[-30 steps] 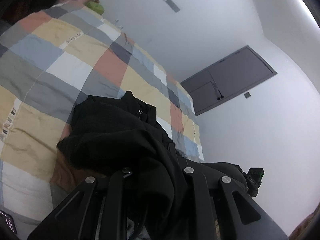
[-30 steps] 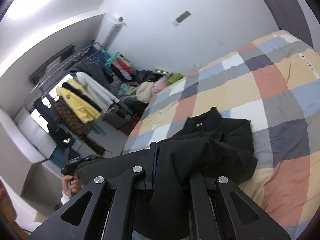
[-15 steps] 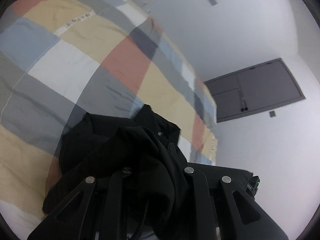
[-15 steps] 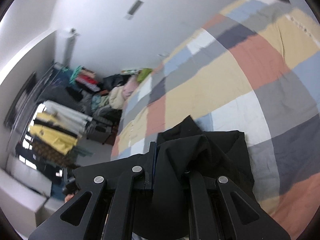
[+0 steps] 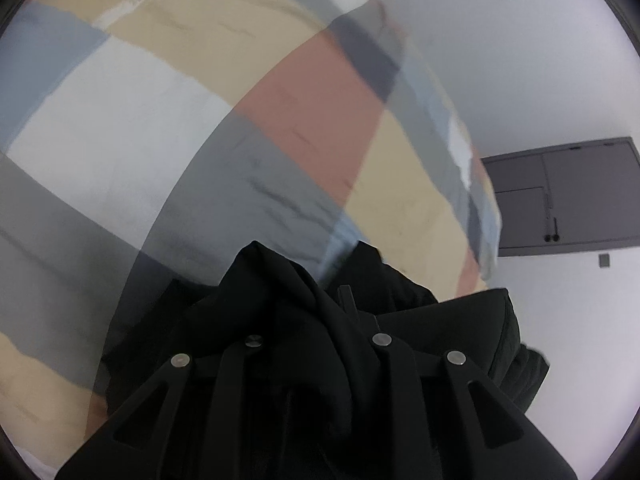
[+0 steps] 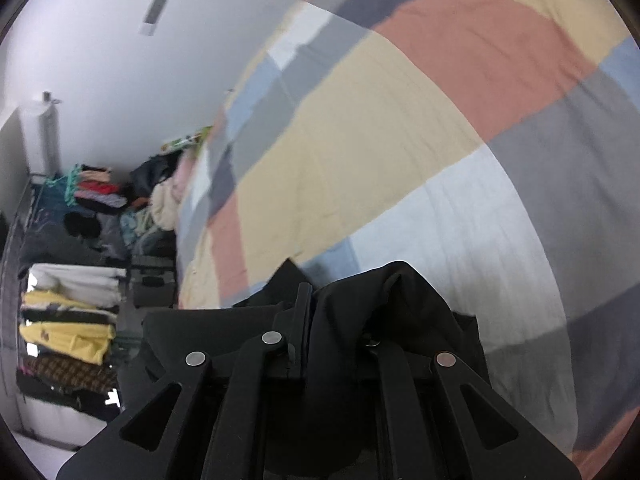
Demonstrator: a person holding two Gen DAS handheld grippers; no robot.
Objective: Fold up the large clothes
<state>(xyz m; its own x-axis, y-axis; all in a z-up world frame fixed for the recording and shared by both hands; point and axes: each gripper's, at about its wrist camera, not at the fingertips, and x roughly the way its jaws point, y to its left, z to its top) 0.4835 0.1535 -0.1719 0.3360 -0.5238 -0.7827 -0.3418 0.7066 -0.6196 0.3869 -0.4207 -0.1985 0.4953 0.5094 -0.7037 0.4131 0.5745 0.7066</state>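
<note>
Left gripper [image 5: 320, 320]: its jaws are opening a little, and a thick fold of the black garment [image 5: 304, 304] lies between them. The cloth bunches over the fingers, so the pads are hidden. The fold looks pinched still.
Right gripper [image 6: 316, 320]: its jaws are fully closed and they grip another fold of the same garment [image 6: 400, 312]. The cloth hangs over the right finger and covers it.
Pose of the left gripper: it points steeply down at the bed [image 5: 160, 140], close above the cover.
Pose of the right gripper: it also points down at the bed [image 6: 460, 200], with the view rolled to one side.
Garment: it is bunched at both grippers, near the edge of the bed that is closest to the cameras. Whether it touches the checked cover, I cannot tell.
Room: a grey door [image 5: 568, 200] is in the white wall beyond the far edge of the bed. A rack of hanging clothes [image 6: 72, 312] stands beside the bed.
</note>
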